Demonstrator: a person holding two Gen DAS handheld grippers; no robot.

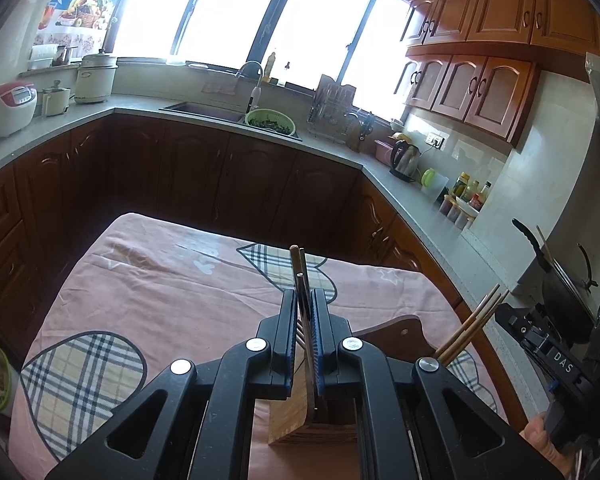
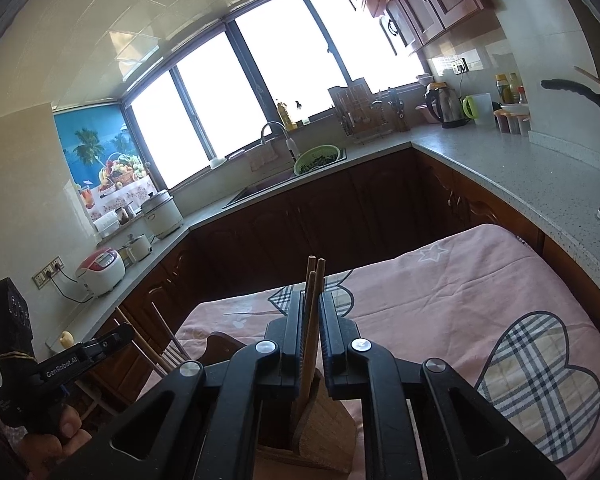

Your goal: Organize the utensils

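We see our left gripper (image 1: 305, 300) with its jaws drawn narrow around a metal utensil handle (image 1: 301, 286) and thin wooden sticks (image 1: 295, 258), which rise between the pads and stick out past the fingertips toward twelve o'clock. Whether the pads actually press on them we cannot tell. Below, at six o'clock, the lower ends drop into a wooden utensil holder (image 1: 288, 420) standing on the pink tablecloth (image 1: 160, 280).

In the right wrist view, our right gripper (image 2: 310, 300) is likewise nearly closed, with wooden chopsticks (image 2: 311, 280) standing in the slim gap between its fingers and leaning slightly to one o'clock. Their lower ends reach into the same wooden holder (image 2: 324, 424) at six o'clock. Here too, contact with the pads is unclear.

At eight o'clock in that view a hand (image 2: 56, 436) grips the other tool. At four o'clock in the left view, the chopsticks (image 1: 470, 330) fan up beside the right tool. A green colander (image 1: 271, 120) sits by the sink (image 1: 204, 110) at twelve o'clock.
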